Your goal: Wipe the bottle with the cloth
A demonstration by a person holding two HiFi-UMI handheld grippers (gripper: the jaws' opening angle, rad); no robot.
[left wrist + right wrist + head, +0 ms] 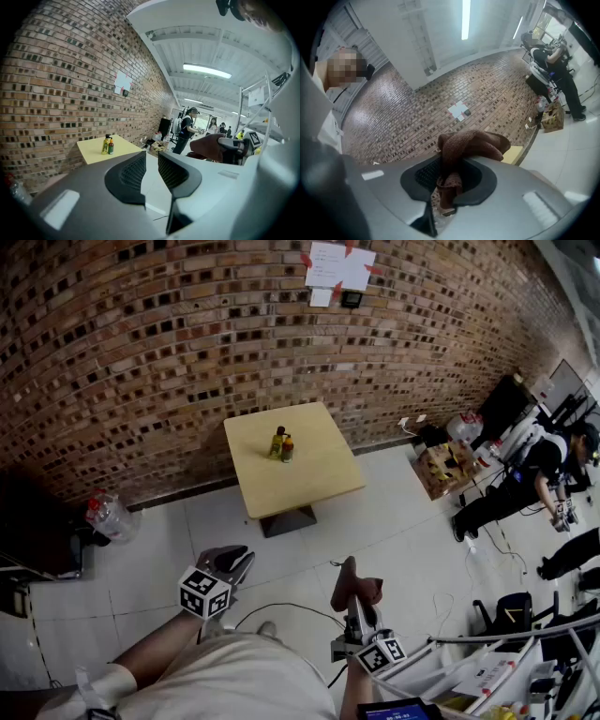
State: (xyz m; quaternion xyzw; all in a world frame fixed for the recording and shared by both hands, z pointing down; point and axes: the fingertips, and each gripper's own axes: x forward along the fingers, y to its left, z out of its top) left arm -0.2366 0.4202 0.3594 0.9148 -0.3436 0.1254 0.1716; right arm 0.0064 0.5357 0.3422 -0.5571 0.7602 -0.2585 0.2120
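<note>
Well, from my remote seat I see both tools low in the head view, above the white tiled floor [394,531] and well apart from the work place. The left gripper [236,557] has its jaws drawn together, with only a thin slit between the pads, and nothing is inside them. The right gripper [355,604] is closed on the brown cloth [353,581]. In the right gripper view the cloth [471,144] is pinched between the two dark pads, and its bunched upper part stands above them.

The yellow bottle [277,442] stands upright on the small square table [314,486], in the half nearer to the brick wall [141,352]. A dark bottle [288,449] with an orange top stands just beside it, on its right; I cannot tell if they touch. The left gripper view shows the same pair on the table, far in front of the jaws. No gripper is near the bottles.

At the right side a person [525,479] in dark clothes bends forward. A white paper [339,265] is fixed high on the wall.
</note>
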